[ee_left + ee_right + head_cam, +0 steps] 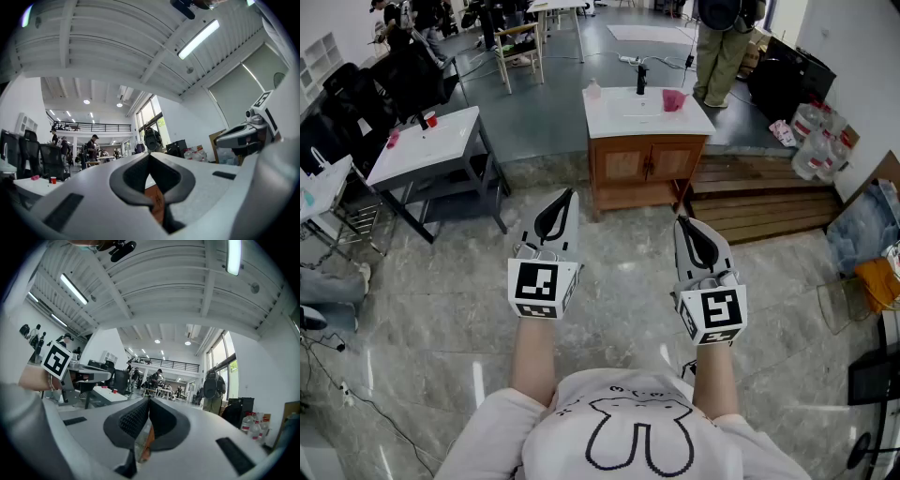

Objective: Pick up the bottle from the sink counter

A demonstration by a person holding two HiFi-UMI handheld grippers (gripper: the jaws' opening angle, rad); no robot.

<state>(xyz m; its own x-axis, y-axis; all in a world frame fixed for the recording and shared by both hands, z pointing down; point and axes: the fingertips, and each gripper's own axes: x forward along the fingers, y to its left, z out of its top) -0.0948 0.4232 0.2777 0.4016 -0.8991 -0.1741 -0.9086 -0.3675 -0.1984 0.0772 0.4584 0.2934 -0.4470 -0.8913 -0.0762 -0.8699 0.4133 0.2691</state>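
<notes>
With my left gripper [567,197] and right gripper [682,225] both closed and empty, the small bottle [593,89] stands well ahead at the sink counter's [623,117] left back corner, probably light, slick plastic, best clamped around its body.

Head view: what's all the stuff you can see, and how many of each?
sink cabinet: one, white top and wooden doors, straight ahead
faucet: one, black, back of its top
bottle: one, pale pink, top's back left corner
cup: one, pink, top's right side
table: one, white, left of the cabinet
wooden platform: one, brown, right of the cabinet
left gripper: one, white, fingers together, empty
right gripper: one, white, fingers together, empty
</notes>
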